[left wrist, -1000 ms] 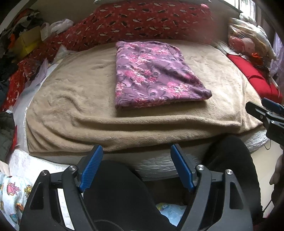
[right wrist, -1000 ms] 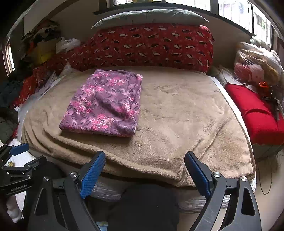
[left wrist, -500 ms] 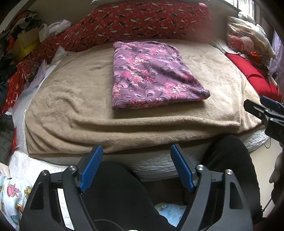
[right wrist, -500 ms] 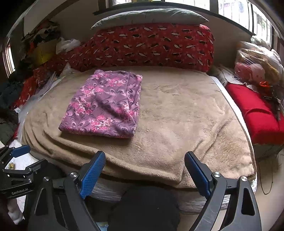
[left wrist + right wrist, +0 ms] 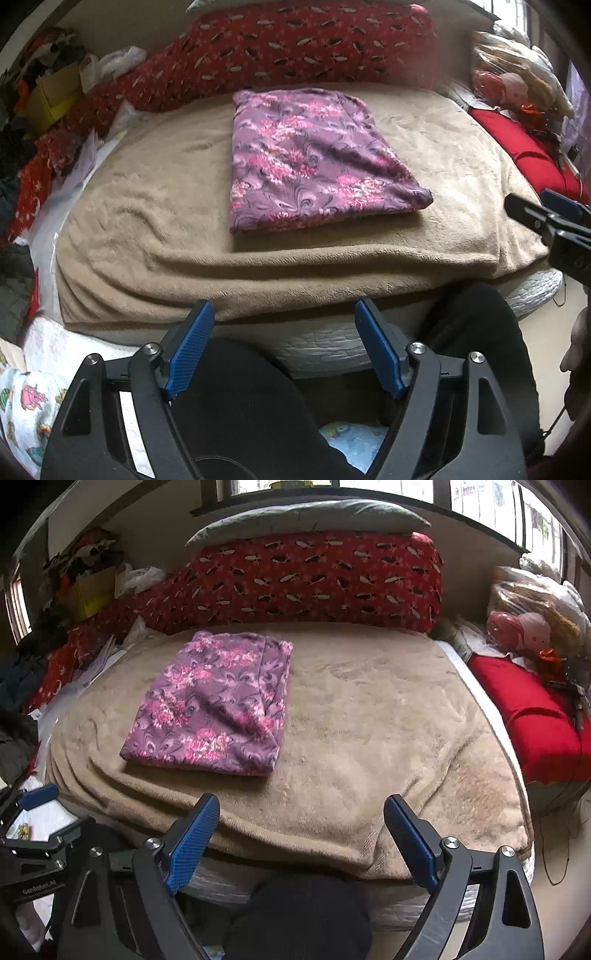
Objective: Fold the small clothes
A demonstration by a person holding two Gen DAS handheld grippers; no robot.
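From the left wrist camera, the left gripper (image 5: 284,343) hangs over the near edge of the bed (image 5: 332,343), its blue fingers (image 5: 190,343) spread wide with nothing between them. The tan blanket (image 5: 147,221) lies bare all around the folded purple cloth (image 5: 314,162), which rests toward the far middle (a neat rectangle with pink flowers). A red patterned bolster (image 5: 295,40) closes the far edge.

From the right wrist camera, the right gripper (image 5: 301,834) also stands open and empty, well short of the cloth (image 5: 214,705). Broad blanket (image 5: 388,720) is free to the cloth's right. The left gripper's body (image 5: 33,871) reads "GenRobot.AI".
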